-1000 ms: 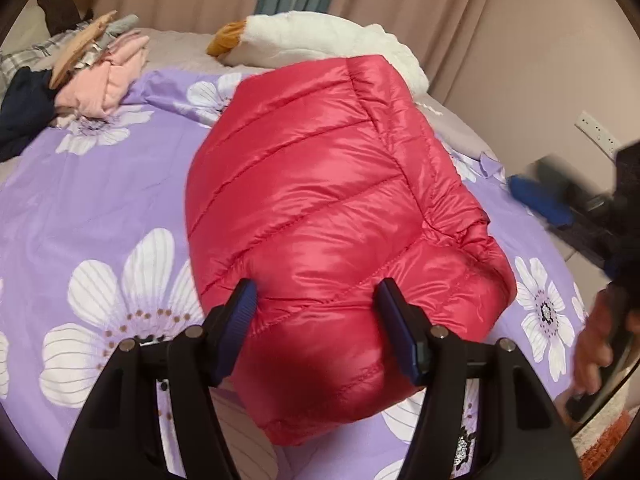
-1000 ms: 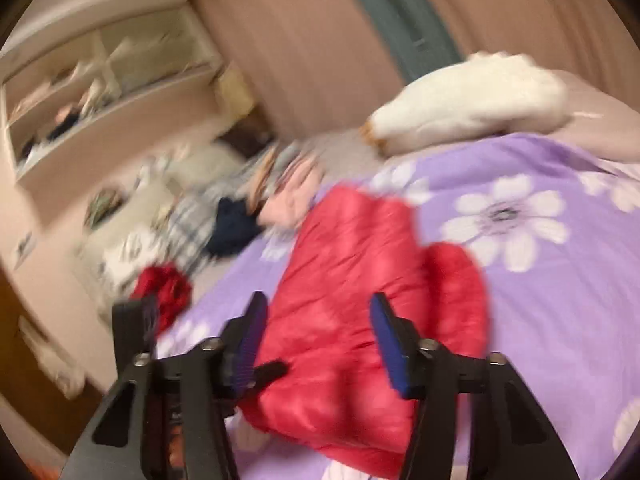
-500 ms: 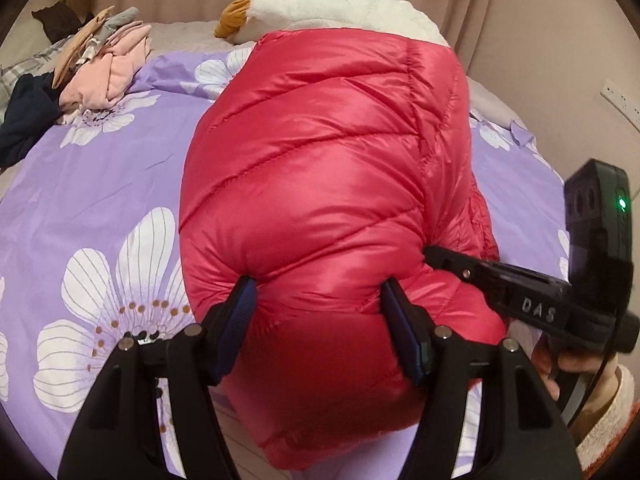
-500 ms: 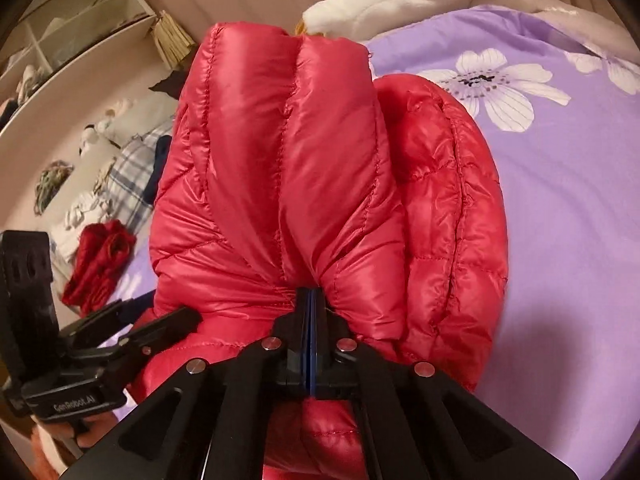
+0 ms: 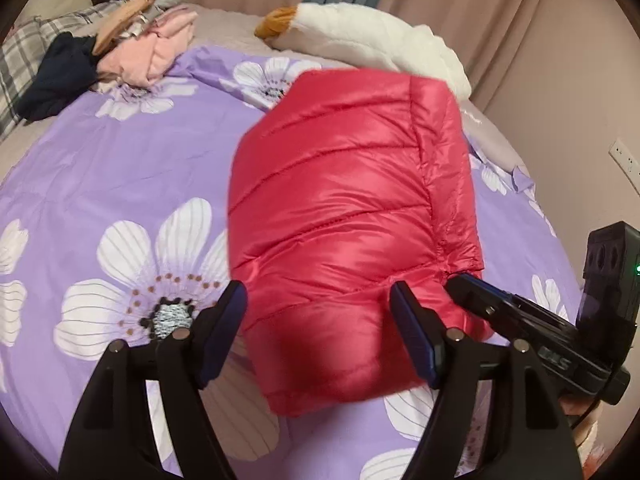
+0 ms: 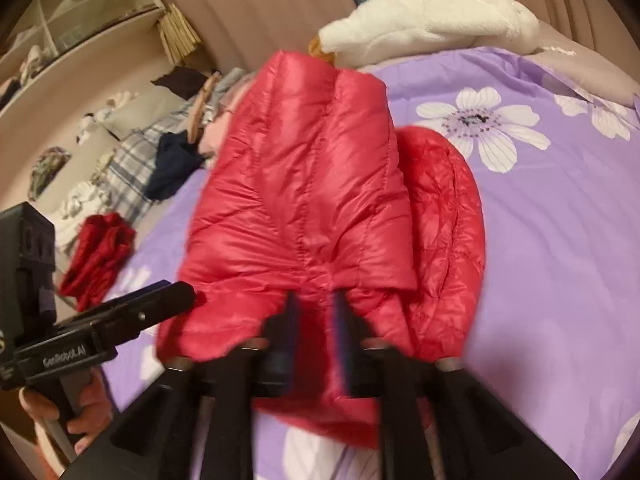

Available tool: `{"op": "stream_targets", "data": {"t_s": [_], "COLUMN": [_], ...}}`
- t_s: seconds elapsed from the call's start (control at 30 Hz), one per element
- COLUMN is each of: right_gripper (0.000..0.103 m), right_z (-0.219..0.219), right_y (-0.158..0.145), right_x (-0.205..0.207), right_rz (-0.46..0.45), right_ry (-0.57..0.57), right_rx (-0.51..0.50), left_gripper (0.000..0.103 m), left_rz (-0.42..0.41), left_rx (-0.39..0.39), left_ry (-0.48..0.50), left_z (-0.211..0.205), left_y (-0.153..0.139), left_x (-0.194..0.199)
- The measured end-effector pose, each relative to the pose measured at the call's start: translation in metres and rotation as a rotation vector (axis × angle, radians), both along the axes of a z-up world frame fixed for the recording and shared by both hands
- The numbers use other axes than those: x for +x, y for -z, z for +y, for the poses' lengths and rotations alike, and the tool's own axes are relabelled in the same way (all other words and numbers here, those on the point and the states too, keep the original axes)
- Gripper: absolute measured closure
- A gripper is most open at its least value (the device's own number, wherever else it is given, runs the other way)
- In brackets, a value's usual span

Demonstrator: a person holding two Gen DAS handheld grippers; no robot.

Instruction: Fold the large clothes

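While jaws part, red jacket (image 5: 352, 216) folded, purple bedspread (image 5: 120, 168)

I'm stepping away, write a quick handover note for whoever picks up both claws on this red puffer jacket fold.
Left claw: open, jaws have just widened, straddling the near end of the red puffer jacket without pinching it.
Right claw: jaws have just been opening, blurred, jacket fabric between them; grip unclear.
Jacket lies folded into a compact bundle on the purple floral bedspread.
Left: confirm both releases, tidy the bundle, then the clothes pile at the bed's far corner.
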State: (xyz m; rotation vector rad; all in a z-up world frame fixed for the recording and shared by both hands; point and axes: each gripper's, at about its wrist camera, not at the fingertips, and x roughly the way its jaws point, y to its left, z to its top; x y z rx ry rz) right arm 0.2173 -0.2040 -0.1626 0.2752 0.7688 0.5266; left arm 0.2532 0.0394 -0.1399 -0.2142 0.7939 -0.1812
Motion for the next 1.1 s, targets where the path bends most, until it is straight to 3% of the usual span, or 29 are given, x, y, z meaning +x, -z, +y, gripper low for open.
{"op": "stream_targets", "data": {"t_s": [0.03,0.07,0.17,0.3,0.43,0.57,0.67,0.73,0.87,1.1], "right_gripper": [0.033,0.027,0.027,0.027,0.015,0.015,0.015,0.015,0.001,0.001], "right_z": [0.001,0.002,0.013,0.012,-0.001,-0.009,-0.017,-0.025,-0.039,-0.043], "right_y": [0.000,-0.001,-0.007,-0.028,-0.047,-0.047,-0.061,-0.078,-0.112,-0.138], "right_x": [-0.001,-0.002,-0.008,-0.020,-0.026,-0.025,-0.034,-0.047,-0.087,-0.130], "right_rz": [-0.004,-0.009,-0.017,-0.055,-0.110,-0.069,-0.034,-0.072,-0.205,-0.338], "right_ry": [-0.020,-0.025,-0.012,-0.049,0.009,0.036,0.069,0.083,0.137,0.149], "right_rx": [0.019,0.013,-0.065,-0.026,-0.011,-0.009,-0.011,-0.005,-0.009,-0.045], "left_gripper": [0.026,0.025,0.023,0.022,0.006,0.004,0.001,0.000,0.000,0.000], "left_rz": [-0.014,-0.037,-0.060,-0.069,-0.165,-0.159,-0.154,-0.170,-0.196,-0.330], "left_rx": [0.017,0.048,0.101,0.046,0.000,0.037,-0.003,-0.048,-0.079,-0.113], "left_ry": [-0.004,-0.010,-0.034,-0.009,-0.044,-0.138,-0.106,-0.049,-0.024,-0.008], "left_z": [-0.001,-0.003,-0.006,0.001,0.018,0.030,0.031,0.028,0.024,0.023], "left_y": [-0.002,-0.005,-0.011,-0.027,-0.047,-0.057,-0.065,-0.074,-0.091,-0.120], "left_x": [-0.003,-0.007,-0.012,-0.022,-0.039,-0.045,-0.056,-0.070,-0.095,-0.145]}}
